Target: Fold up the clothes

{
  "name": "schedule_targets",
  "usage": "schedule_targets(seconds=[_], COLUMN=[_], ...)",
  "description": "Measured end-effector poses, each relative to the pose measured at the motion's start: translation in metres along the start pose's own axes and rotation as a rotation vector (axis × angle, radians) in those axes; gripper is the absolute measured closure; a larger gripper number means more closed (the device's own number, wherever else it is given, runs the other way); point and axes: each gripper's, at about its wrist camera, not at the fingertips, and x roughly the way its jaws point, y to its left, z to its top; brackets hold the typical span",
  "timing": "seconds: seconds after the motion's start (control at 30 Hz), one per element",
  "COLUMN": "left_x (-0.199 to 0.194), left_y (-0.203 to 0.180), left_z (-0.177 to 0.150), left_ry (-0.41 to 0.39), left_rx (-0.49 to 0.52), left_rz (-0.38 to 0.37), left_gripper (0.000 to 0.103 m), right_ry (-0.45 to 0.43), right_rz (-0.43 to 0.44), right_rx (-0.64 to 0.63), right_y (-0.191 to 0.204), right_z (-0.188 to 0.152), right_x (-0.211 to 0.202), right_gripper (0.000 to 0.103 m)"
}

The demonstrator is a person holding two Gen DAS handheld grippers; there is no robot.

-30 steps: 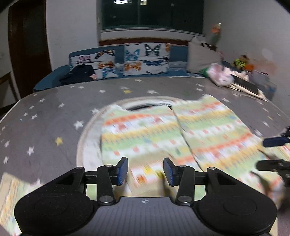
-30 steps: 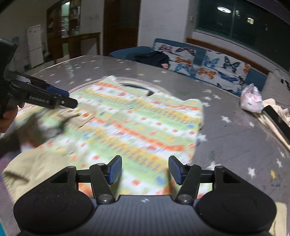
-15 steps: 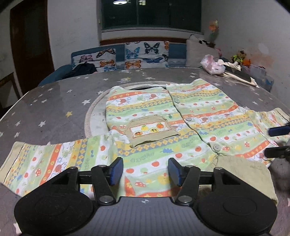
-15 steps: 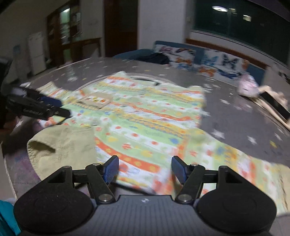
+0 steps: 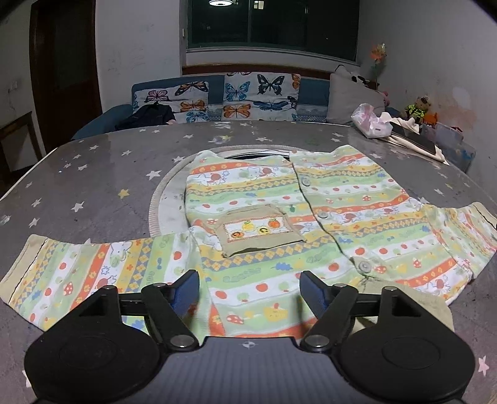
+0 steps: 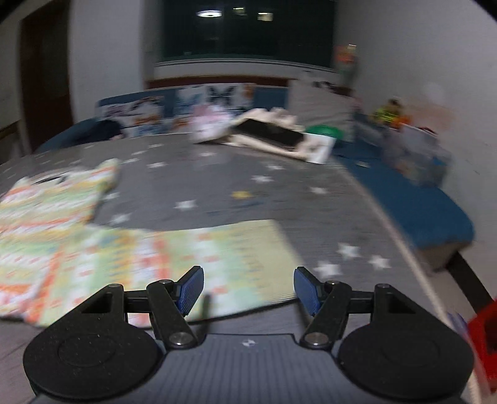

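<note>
The room is dim, lit by a ceiling lamp (image 5: 221, 2) reflected in the dark window (image 5: 273, 25). The left wrist view is sharp; the right wrist view is strongly blurred (motion smear everywhere). Fisheye bending darkens the corners.

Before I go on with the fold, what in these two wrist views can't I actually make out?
- Shirt's near hem: left wrist view, hidden behind the left gripper, whose jaws are opening.
- Right sleeve's print: right wrist view, motion blur.
- Things on the far table edge: right wrist view, smeared.
- Red object: right wrist view, cut off by the edge.
</note>
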Motion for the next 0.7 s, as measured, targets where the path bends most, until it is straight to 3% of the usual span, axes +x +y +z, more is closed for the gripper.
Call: schedule_targets(seconds=[0.3,0.53,0.7], left_x=[-0.004,-0.003,-0.005], left_y=[-0.012,-0.021,-0.028], left_z=[0.003,0.003,0.003], left_ry=[-0.004,0.004,-0.003], left_rx=[0.011,0.017,0.031], left_rz=[0.002,-0.012,-0.033], left_gripper=[0.024,0.022,0.021], right_ry=[0.033,0.035,0.001], right_rz=[0.003,0.049,0.084], right_rx=[0.078,0.085,0.089], right_y=[-0.026,-0.02,-0.011], right_z=[-0.006,-0.004,0.002], right_x=[0.024,0.016,0.005], right_gripper=[0.042,0.085,0.093])
